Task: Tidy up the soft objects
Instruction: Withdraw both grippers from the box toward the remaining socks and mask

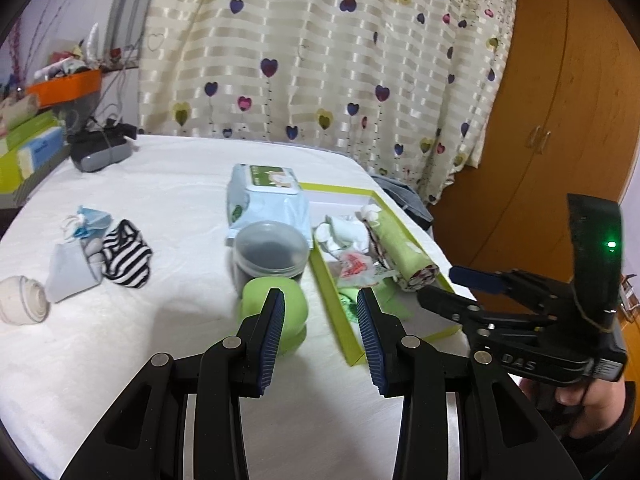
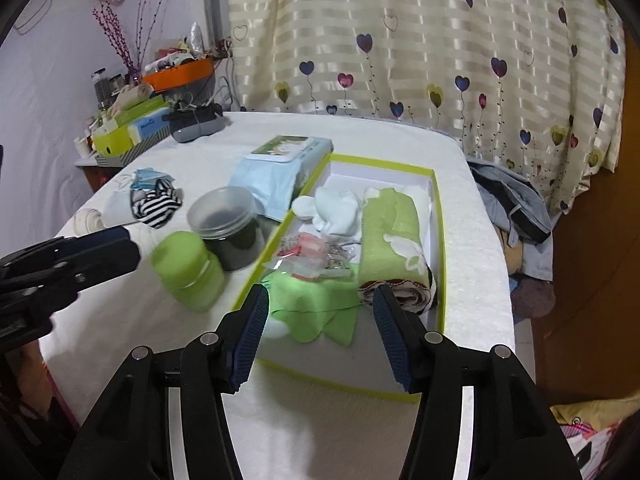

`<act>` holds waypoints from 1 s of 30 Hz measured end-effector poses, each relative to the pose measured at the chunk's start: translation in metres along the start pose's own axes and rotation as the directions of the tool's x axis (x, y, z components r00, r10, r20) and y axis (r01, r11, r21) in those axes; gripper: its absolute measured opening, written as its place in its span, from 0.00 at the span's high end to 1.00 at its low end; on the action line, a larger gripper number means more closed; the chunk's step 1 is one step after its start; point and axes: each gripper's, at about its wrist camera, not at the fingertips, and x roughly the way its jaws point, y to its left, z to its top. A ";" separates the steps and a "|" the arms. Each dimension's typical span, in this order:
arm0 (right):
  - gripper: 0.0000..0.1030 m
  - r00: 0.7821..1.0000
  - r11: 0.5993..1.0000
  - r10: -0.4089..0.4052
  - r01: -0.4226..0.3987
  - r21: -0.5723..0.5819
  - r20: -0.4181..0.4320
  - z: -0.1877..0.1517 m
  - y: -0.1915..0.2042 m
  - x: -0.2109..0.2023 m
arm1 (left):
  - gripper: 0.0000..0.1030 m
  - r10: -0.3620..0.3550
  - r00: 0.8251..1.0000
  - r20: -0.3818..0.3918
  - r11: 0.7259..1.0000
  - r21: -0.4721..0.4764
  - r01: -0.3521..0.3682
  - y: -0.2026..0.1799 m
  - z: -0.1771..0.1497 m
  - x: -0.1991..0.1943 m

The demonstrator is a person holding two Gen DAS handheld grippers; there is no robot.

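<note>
- The rolled green towel is lying in the green-rimmed box on the bench, its long axis running along the right wall and its coiled end facing the camera.
- The right tongs are standing open and empty over the box's near end.
- The left tongs are gaping half open, gripping nothing, beside the green jar.

"DAS" in pale letters on the right claw body, other labels too blurred to read

Heart-print curtain behind table; wooden wardrobe at right; orange tray far left.
</note>
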 end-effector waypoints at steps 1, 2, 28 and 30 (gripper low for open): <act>0.46 1.000 1.000 0.003 -0.003 -0.003 0.004 0.000 0.003 -0.002 | 0.66 0.005 1.000 0.002 1.000 -0.002 -0.005 0.001 -0.001 -0.002; 0.46 1.000 1.000 0.006 -0.006 -0.007 0.010 -0.001 0.006 -0.005 | 0.66 0.011 1.000 0.005 1.000 -0.004 -0.011 0.002 -0.002 -0.004; 0.46 0.997 0.995 0.061 -0.056 -0.084 0.055 -0.003 0.049 -0.032 | 0.66 0.064 0.997 0.035 0.997 -0.051 -0.062 0.027 -0.016 -0.032; 0.46 0.996 0.994 0.068 -0.063 -0.092 0.053 -0.003 0.053 -0.031 | 0.66 0.065 0.997 0.034 0.996 -0.056 -0.063 0.029 -0.016 -0.032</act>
